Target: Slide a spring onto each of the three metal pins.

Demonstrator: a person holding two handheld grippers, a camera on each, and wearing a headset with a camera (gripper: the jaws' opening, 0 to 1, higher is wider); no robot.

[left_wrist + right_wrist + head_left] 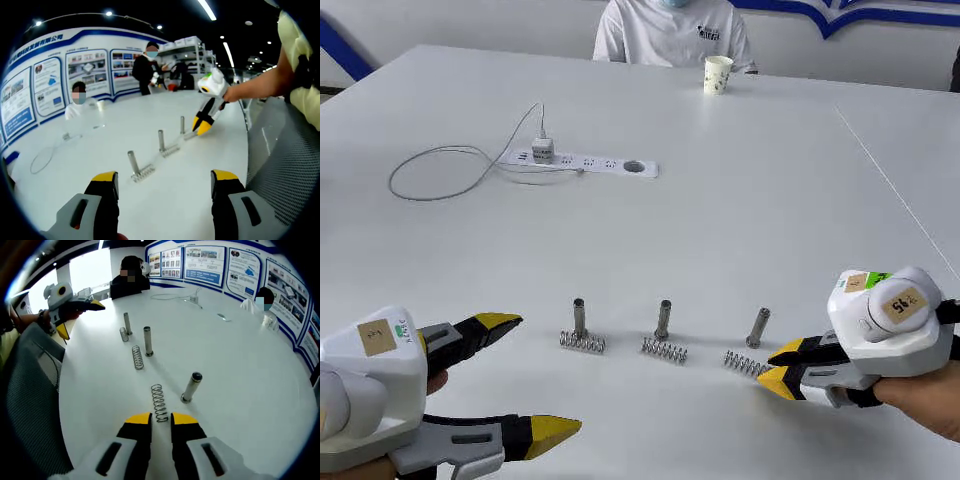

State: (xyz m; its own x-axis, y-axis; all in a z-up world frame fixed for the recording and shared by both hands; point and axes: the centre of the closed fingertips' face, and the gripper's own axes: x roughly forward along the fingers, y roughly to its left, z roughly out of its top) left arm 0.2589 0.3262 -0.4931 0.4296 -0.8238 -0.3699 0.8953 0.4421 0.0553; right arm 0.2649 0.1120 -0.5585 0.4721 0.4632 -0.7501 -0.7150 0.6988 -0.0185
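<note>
Right claw is down low at the desk, with its yellow tips just a sliver apart. The end of the nearest spring sits right between those tips, but I cannot tell whether they are actually pinching it. That spring lies flat on the desk, stretching away from the claw. The leaning pin is just beside it, tilted off upright.

Moving along the row, the middle pin stands straight. The middle spring lies flat just in front of its foot. At the far end the left pin is upright as well, and the left spring lies on its side at the base. So all three springs are on the desk, and none is on a pin yet.

Over at the near left, the left claw is spread wide with nothing between its tips. It points toward the left pin but is clear of it.

Further back, a white power strip lies on the desk with a small charger plugged into it. A thin cable loops off to the left. A paper cup stands near the far edge, and a person in a white shirt sits just behind it.
</note>
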